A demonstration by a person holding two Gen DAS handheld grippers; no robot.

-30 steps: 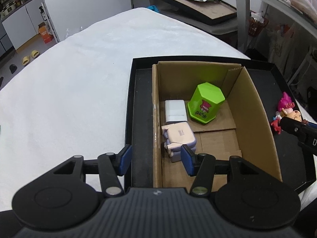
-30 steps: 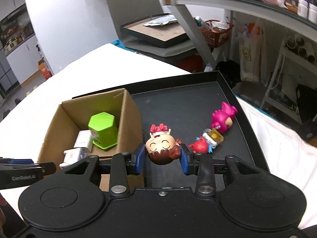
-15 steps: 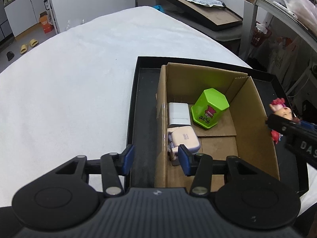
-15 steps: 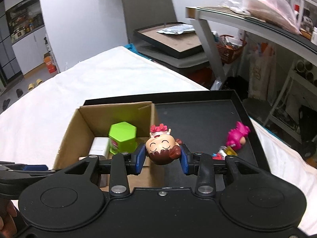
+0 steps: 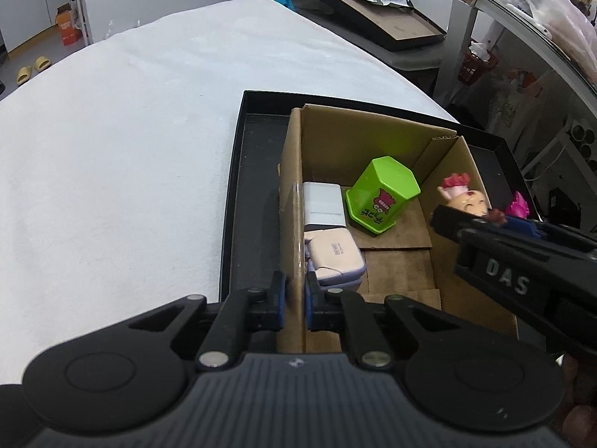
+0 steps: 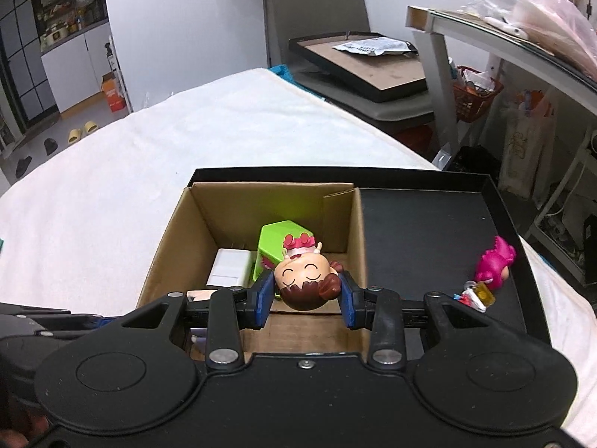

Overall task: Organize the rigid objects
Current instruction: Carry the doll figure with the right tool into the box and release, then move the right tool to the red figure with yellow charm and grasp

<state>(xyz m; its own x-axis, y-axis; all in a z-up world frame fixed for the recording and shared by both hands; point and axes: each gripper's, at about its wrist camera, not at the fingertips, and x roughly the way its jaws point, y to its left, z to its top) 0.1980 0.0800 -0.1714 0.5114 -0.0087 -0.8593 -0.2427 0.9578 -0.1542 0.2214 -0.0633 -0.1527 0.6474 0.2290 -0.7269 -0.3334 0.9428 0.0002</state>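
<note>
A cardboard box (image 5: 377,130) (image 6: 168,239) stands in a black tray (image 5: 233,194) (image 6: 429,220). Inside lie a green hexagonal pot (image 5: 382,196) (image 6: 278,233), a white charger (image 5: 322,205) (image 6: 228,267) and a pale pink plug block (image 5: 334,254). My left gripper (image 5: 294,298) is shut on the box's left wall near its front corner. My right gripper (image 6: 304,298) is shut on a smiling doll figure (image 6: 308,278) (image 5: 464,198) and hangs over the box's right half.
A pink-haired figure (image 6: 494,259) and a small red and yellow toy (image 6: 475,295) lie on the tray right of the box. White cloth (image 5: 112,142) covers the table. Behind stand a chair with a framed board (image 6: 358,59) and a glass shelf (image 6: 503,33).
My left gripper's jaws came together on the box's left wall. My right gripper carried the doll figure leftward from over the tray to above the box.
</note>
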